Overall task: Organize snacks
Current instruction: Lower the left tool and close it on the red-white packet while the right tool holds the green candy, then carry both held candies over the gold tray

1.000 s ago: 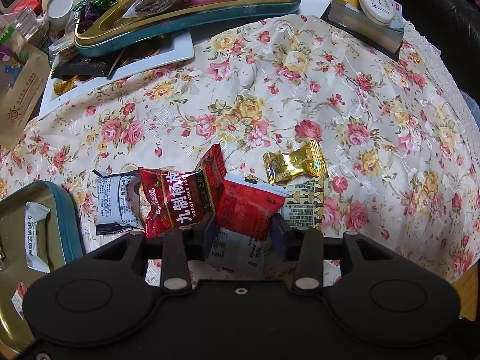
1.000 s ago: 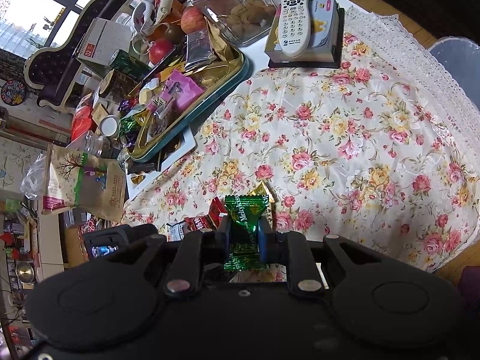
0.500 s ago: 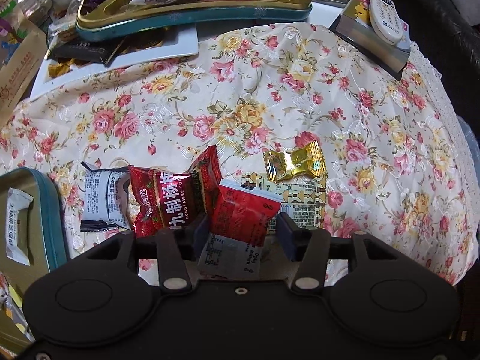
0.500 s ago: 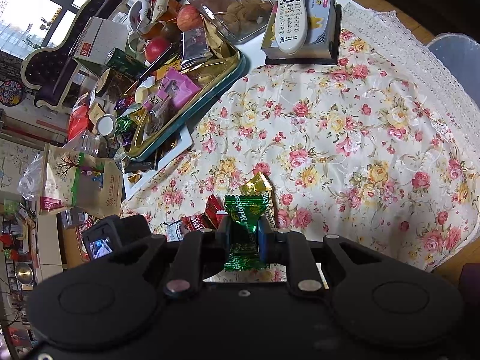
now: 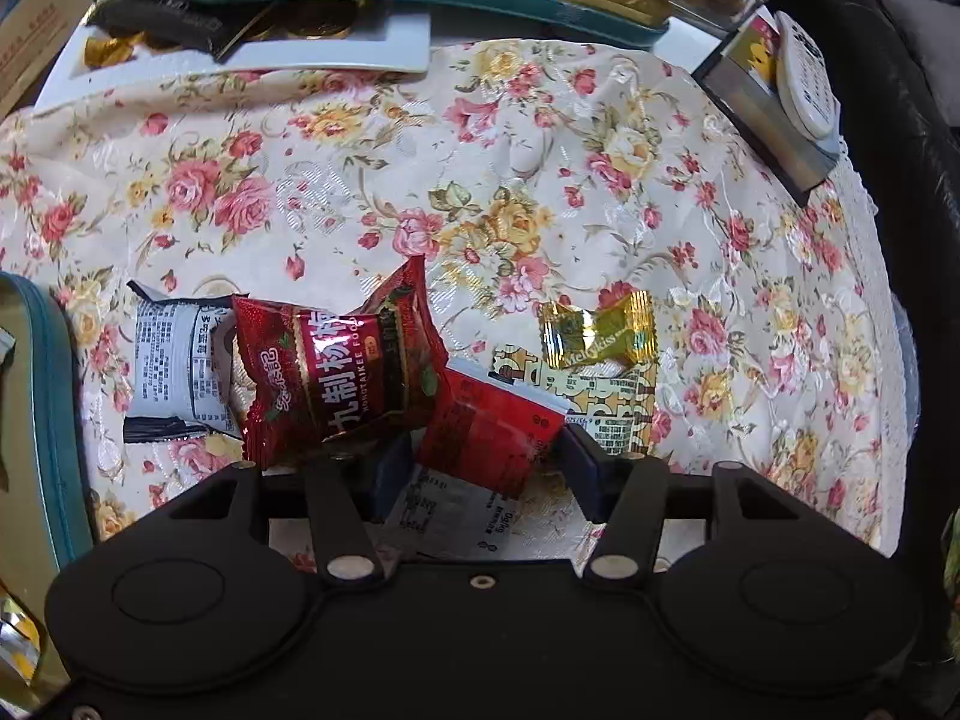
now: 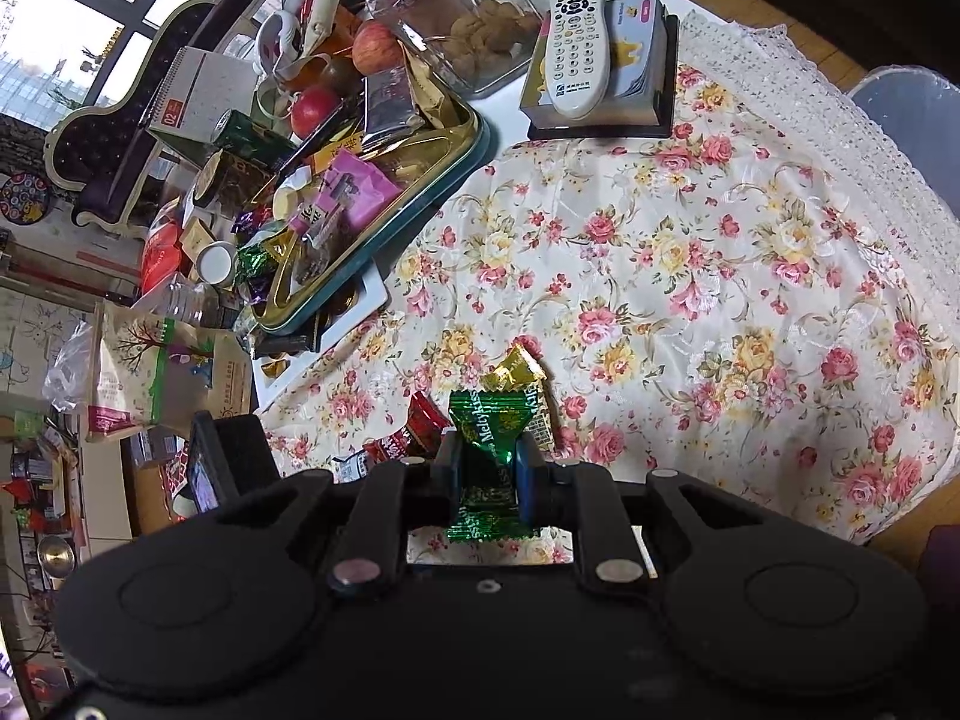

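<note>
Floral cloth (image 5: pixel 540 150) w/ snack pile at lower centre. Left gripper (image 5: pixel 486 468) gapes wide astride the red packet (image 5: pixel 492 426), nothing clamped yet. Right gripper (image 6: pixel 487 468) pinches green candy (image 6: pixel 489 450). Next, I'd guess: squeeze, lift to tin (image 5: pixel 54 390) at left edge.

"Meltykiss" on the green candy wrapper (image 6: pixel 489 456); "HONGTAIKEE" on the red snack packet (image 5: pixel 336 372).

tablecloth (image 5: pixel 540 180): woven cloth, faint sheen, floral print, lace edge
red snack packet (image 5: pixel 336 372): glossy crinkled foil-plastic
gold candy (image 5: pixel 594 330): shiny metallic wrapper
green candy (image 6: pixel 489 456): glossy foil wrapper
tray (image 6: pixel 420 192): smooth metal, gold inside, teal rim
jar (image 6: pixel 456 18): clear glass
remote (image 6: pixel 576 48): matt white plastic
left gripper (image 5: pixel 486 468): matt black plastic
</note>
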A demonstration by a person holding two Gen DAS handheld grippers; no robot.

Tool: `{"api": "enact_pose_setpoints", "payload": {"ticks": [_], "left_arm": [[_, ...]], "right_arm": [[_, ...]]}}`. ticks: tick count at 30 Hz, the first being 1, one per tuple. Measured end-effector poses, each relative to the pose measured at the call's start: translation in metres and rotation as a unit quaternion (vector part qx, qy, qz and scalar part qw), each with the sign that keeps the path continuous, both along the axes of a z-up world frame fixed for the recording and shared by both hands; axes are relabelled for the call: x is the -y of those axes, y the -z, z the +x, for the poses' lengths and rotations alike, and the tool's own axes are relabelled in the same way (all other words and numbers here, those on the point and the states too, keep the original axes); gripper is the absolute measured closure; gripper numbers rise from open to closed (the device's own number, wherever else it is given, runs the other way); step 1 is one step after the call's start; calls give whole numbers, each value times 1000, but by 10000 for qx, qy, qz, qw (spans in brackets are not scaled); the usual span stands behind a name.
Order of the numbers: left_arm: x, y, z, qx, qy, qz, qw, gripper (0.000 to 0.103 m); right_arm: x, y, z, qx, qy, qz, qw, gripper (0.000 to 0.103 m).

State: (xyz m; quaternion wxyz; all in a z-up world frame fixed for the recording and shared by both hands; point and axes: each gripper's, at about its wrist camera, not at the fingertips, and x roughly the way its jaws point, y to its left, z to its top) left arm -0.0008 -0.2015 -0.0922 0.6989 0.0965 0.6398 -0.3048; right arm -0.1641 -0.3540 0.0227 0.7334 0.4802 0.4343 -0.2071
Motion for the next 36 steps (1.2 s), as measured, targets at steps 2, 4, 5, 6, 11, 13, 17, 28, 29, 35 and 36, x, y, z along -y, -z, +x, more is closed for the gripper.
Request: {"api": "enact_pose_setpoints", "payload": {"ticks": [2, 4, 5, 6, 11, 13, 17, 28, 29, 35, 36], "left_arm": [[3, 1, -3, 2, 130, 26, 9999, 41], [5, 0, -7, 78, 243, 59, 9997, 42], [6, 0, -10, 114, 287, 58, 9995, 43], [7, -1, -12, 129, 329, 76, 9993, 47], [8, -2, -18, 68, 371, 137, 9992, 59], [8, -4, -20, 79, 371, 165, 9991, 60], [4, -17, -22, -21, 331, 84, 9994, 60], [-26, -71, -11, 66, 52, -67, 9999, 60], [-30, -76, -9, 92, 49, -80, 9999, 60], [-60, -115, 10, 352, -19, -232, 9991, 60], [-67, -121, 14, 399, -59, -259, 9988, 60]], "right_arm": [[0, 0, 0, 2, 10, 15, 10000, 84], [0, 0, 0, 6, 25, 14, 10000, 84], [0, 0, 1, 7, 30, 8, 10000, 84], [0, 0, 1, 11, 30, 4, 10000, 84], [1, -1, 1, 19, 41, -15, 10000, 84], [2, -2, 1, 18, 80, -26, 10000, 84], [5, -3, 0, 26, 166, -62, 9998, 84], [-2, 0, 11, -84, 120, -153, 9998, 84], [-3, 1, 13, -108, 110, -169, 9997, 84], [-18, 7, 31, -274, -40, -275, 9992, 84], [-21, 7, 35, -289, -78, -300, 9991, 84]]}}
